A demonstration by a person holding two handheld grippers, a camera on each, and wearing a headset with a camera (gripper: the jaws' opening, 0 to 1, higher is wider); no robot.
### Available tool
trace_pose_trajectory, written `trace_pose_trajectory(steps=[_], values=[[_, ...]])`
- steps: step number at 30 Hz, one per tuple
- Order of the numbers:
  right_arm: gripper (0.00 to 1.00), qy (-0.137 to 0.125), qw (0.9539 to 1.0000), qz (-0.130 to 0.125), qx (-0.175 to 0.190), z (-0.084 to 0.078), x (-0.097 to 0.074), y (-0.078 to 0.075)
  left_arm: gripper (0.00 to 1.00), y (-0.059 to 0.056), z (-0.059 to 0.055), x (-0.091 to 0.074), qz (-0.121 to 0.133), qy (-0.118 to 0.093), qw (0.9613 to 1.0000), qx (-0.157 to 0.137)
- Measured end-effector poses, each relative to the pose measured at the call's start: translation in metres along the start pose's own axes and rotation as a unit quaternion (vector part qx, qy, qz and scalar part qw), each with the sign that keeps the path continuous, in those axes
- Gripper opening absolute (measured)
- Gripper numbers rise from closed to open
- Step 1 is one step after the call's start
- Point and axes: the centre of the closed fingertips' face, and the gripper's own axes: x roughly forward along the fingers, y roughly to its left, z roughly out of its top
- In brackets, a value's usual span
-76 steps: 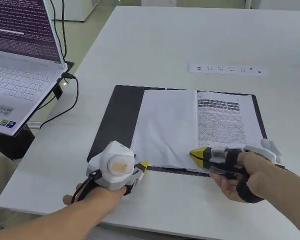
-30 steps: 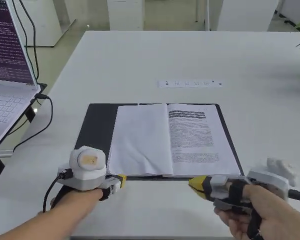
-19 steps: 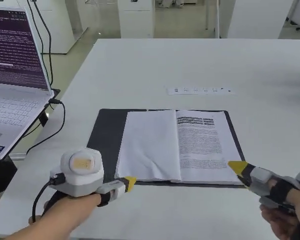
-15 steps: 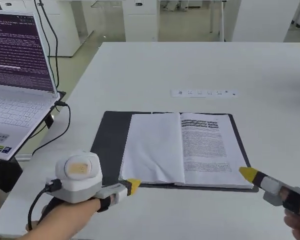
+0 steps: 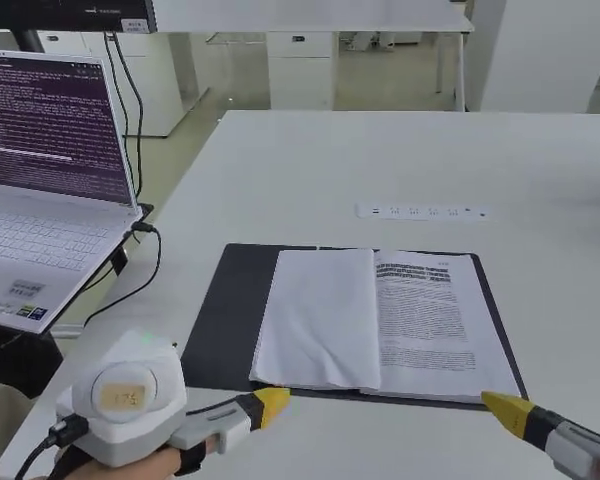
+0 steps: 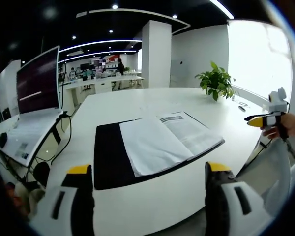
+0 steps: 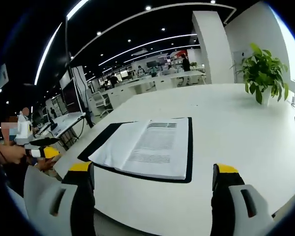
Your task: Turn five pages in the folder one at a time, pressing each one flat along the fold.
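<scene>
Fingers [image 6: 79, 196] of our left gripper [image 6: 148, 168] stand spread wide with nothing between them. We hold this gripper just off the folder's near left corner, above the table [image 5: 330, 150] and clear of the cover. Well to the left of the folder [image 5: 230, 300] we see an open laptop [image 5: 40, 200] with a lit screen, and a dark cable [image 5: 132, 275] loops from the laptop's side toward the folder's left edge. We see the folder lying open and flat on the white table, with its black inner cover bare on the left. A blank page [image 5: 315, 315], slightly bowed, lies left of the fold [image 5: 375, 320], and a printed page [image 5: 430, 320] lies flat to the right of it. Beyond the folder's far edge sits a white power strip [image 5: 422, 211]. We hold our right gripper [image 7: 152, 169] just off the folder's near right corner, touching neither paper nor cover. Its fingers [image 7: 81, 194] are likewise parted wide and empty. Far off to the folder's right, a green plant [image 7: 263, 73] stands at the table's edge.
</scene>
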Motion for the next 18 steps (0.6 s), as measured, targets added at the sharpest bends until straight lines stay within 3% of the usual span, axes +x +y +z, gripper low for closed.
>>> trace_pose_trajectory(steps=[2, 5, 10, 13, 18], values=[[1.0, -0.005, 1.0, 0.005, 0.0, 0.001, -0.001, -0.001, 0.99, -0.003, -0.005, -0.003, -0.003, 0.01, 0.9999, 0.001], [1.0, -0.02, 0.9997, 0.016, 0.001, 0.005, -0.004, 0.002, 0.99, -0.01, -0.007, -0.009, -0.009, 0.007, 0.9999, 0.008], [1.0, -0.033, 0.9992, 0.023, 0.0, 0.01, -0.008, 0.008, 0.99, -0.02, -0.003, -0.014, -0.008, 0.005, 0.9992, 0.04], [1.0, -0.044, 0.9983, 0.038, -0.006, 0.014, -0.01, 0.018, 0.99, -0.021, 0.004, -0.014, -0.007, -0.007, 0.9995, 0.03], [1.0, -0.03, 0.9984, 0.044, -0.016, 0.006, -0.01, 0.021, 0.99, -0.026, 0.006, -0.008, -0.007, -0.008, 0.9995, 0.03]])
